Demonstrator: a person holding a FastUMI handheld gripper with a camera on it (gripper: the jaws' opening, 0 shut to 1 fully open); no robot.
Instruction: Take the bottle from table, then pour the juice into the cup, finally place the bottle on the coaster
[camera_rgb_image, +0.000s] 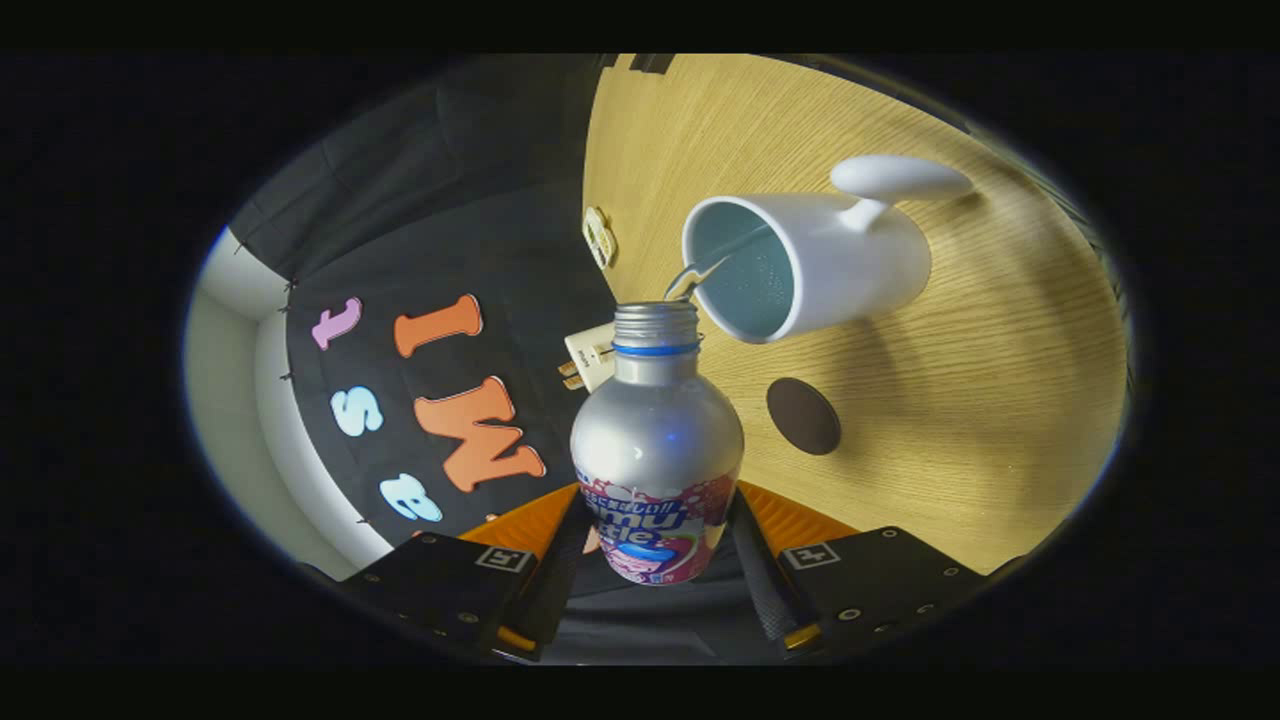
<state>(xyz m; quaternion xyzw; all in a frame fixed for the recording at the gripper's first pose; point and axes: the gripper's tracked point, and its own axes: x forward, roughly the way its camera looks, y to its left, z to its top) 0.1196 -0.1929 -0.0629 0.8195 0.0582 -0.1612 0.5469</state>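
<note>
Black cloth hangs as the booth wall behind a light wooden tabletop (960, 420), and the whole scene looks turned on its side because the gripper (655, 575) is rolled over. I take the white cup (810, 262) as the landmark. The bottle (657, 450) is clamped between the two fingers, one finger pressing on each side of its printed lower body, and its open silver neck ends just beside the rim of the cup. A thin stream of liquid (700, 272) goes from the bottle mouth over the rim into the cup.

So the pouring step is in hand, as I judge it. A dark round coaster (803, 416) lies on the tabletop near the cup, on the side of the bottle's shoulder, and nothing stands on it. The next move, I think, calls for turning the bottle back upright without dripping, then carrying it the short way to the coaster and setting it down on its base.

How much juice is in the cup is hard to make out, since the inside is in shadow. The bottom of the bottle is hidden between the fingers. Two small pale objects (598, 235) at the tabletop edge, away from the cup, I cannot identify.
</note>
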